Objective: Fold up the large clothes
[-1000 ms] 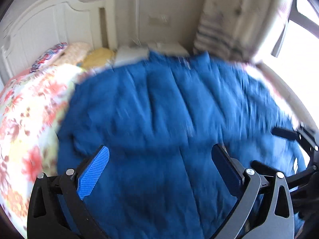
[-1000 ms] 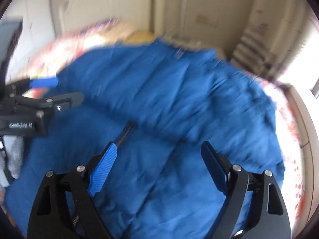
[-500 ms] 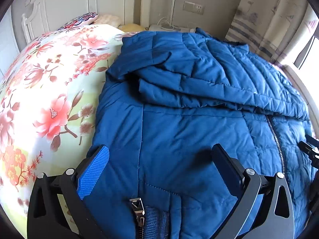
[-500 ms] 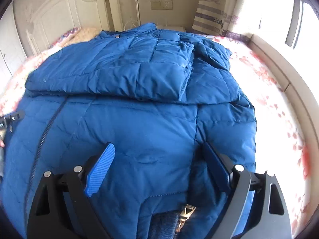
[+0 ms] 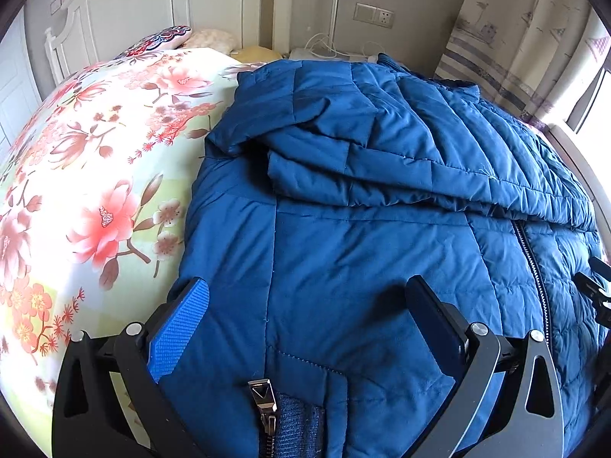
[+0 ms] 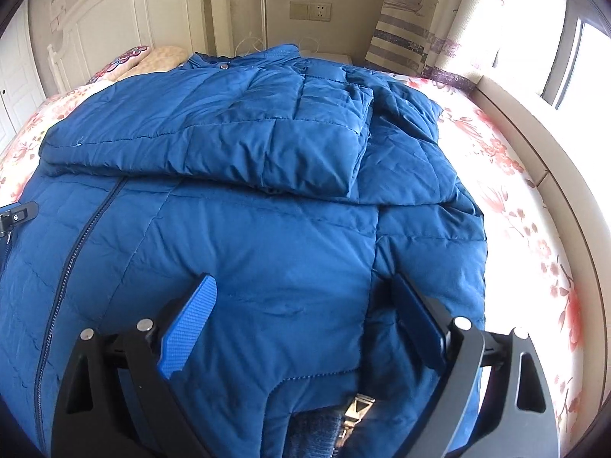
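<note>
Left hand-held gripper (image 5: 305, 297) and right hand-held gripper (image 6: 301, 297) angled downward, jaws spread wide

1. My bed (image 5: 95, 175), in a floral sheet, fills the frame's left.
2. A blue jacket (image 5: 362, 236) lies on it, centre and right.
3. Pillows (image 5: 164, 38) sit upper left.

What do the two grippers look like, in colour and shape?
Both look alike. The left gripper and the right gripper each have a black angular frame with triangular cut-outs and silver round bolt heads. Each carries two long flat fingers with blue textured pads. No cables, sleeves or readable markings are visible.
</note>
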The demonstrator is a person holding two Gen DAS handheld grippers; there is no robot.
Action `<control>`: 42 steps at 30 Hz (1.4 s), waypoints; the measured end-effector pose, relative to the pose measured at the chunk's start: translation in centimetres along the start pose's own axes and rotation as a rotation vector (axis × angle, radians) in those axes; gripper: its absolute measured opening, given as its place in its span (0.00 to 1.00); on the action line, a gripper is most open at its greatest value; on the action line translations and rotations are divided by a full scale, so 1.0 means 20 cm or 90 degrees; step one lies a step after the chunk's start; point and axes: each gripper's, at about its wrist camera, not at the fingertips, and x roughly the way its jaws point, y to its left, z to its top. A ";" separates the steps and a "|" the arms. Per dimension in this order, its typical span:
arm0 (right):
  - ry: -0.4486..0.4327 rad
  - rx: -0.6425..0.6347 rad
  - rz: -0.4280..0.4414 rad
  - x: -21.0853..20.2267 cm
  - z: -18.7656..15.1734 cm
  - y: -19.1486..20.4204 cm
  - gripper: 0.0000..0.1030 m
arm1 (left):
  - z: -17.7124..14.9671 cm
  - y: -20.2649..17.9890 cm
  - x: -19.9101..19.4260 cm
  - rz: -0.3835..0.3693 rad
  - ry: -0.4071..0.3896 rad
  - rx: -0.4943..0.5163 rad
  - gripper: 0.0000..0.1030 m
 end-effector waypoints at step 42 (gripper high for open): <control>-0.068 -0.225 0.087 -0.70 -0.86 0.40 0.89 | -0.92 -0.31 -0.58 0.017 -0.049 0.164 0.96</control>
